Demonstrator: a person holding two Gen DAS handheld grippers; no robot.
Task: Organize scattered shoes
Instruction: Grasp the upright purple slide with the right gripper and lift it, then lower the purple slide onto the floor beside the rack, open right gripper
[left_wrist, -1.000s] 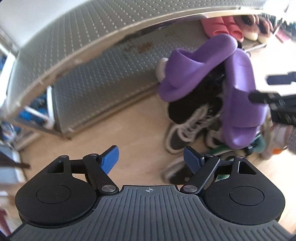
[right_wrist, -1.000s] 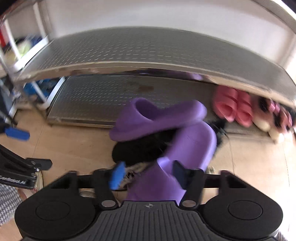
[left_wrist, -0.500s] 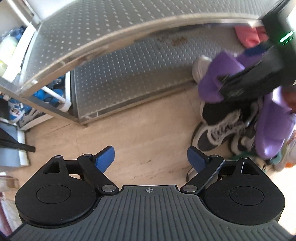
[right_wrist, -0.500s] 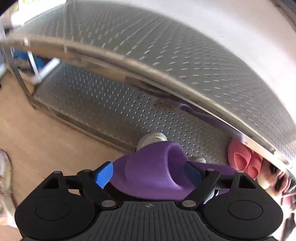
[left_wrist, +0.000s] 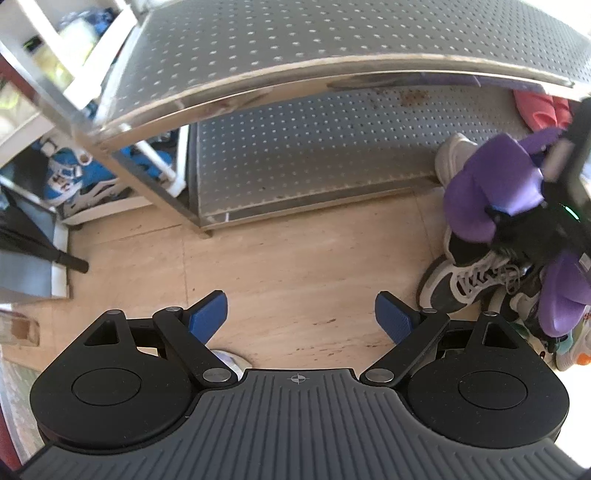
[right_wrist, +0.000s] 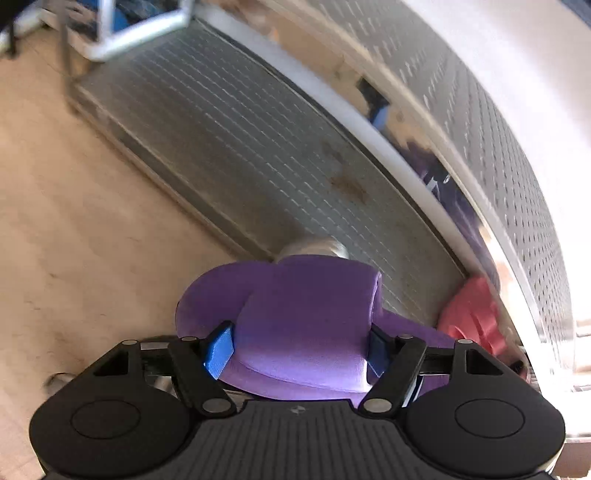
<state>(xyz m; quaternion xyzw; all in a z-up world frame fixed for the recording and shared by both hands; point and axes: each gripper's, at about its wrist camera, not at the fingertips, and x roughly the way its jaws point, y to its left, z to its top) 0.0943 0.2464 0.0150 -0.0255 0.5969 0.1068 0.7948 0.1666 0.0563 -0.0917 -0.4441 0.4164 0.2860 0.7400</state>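
My right gripper (right_wrist: 299, 347) is shut on a purple slipper (right_wrist: 303, 317), its blue pads pressing the strap from both sides; the pair also shows at the right edge of the left wrist view (left_wrist: 495, 192). A second purple slipper (left_wrist: 563, 295) lies on the shoe pile with a grey-and-white sneaker (left_wrist: 465, 284). My left gripper (left_wrist: 301, 317) is open and empty above the bare wooden floor. The perforated metal shoe rack (left_wrist: 314, 158) stands ahead, its lower shelf (right_wrist: 258, 166) mostly bare.
Pink slippers (right_wrist: 476, 317) sit on the lower shelf at the right; they also show in the left wrist view (left_wrist: 543, 110). A white shoe toe (left_wrist: 454, 158) rests on the shelf edge. Blue-and-white sneakers (left_wrist: 70, 181) lie left of the rack. A colourful shoe (left_wrist: 576, 350) lies at the far right.
My right gripper closed on the purple slipper and lifted it off the pile toward the rack's lower shelf. My left gripper drew back and to the left, staying open.
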